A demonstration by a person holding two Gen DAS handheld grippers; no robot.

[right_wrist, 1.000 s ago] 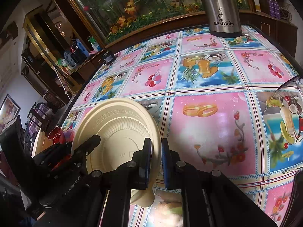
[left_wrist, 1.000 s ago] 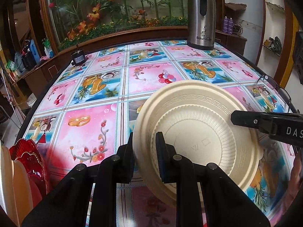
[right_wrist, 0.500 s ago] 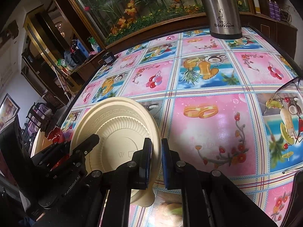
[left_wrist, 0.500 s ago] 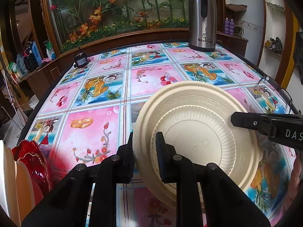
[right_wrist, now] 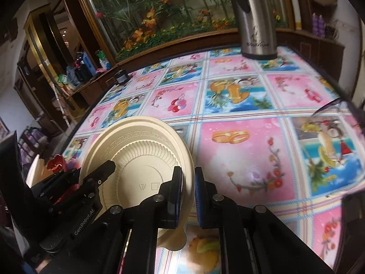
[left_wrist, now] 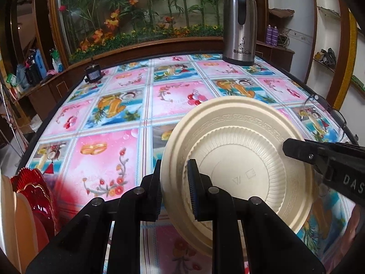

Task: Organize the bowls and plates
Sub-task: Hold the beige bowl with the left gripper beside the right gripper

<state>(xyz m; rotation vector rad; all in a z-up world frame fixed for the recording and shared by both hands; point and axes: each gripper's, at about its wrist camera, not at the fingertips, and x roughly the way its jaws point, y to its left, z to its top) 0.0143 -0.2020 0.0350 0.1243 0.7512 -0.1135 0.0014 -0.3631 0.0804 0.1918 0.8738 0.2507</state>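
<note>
A table (left_wrist: pixel 114 150) under a glossy cloth of pink and blue picture squares fills most of both views, with a dark wooden cabinet and a glass case of artificial flowers and bamboo (left_wrist: pixel 141 16) along its far edge. At the far right of the table stands a steel thermos jug (left_wrist: pixel 239 22); in the right wrist view its top is cut off and its lettering is blurred. A small dark object (left_wrist: pixel 93 75) sits at the far left edge, too small to identify. A pair of spectacles (left_wrist: pixel 326 107) lies at the right edge, smeared to a streak in the right wrist view.

The cream plate (left_wrist: pixel 237 169) is held tilted above the near part of the table, its ribbed underside facing the cameras. The left gripper (left_wrist: pixel 174 189) is clamped on the plate's left rim, one finger behind it and one in front. The right gripper (right_wrist: pixel 188 196) is clamped on the opposite rim; the plate's lower edge is hidden behind the fingers in both views.

At the near left, a red scalloped dish (left_wrist: pixel 34 187) and pale plates (left_wrist: pixel 16 223) stand on edge, cut off by the frame; what holds them upright cannot be seen. The shelves at left are cluttered and dim, their contents hard to make out.
</note>
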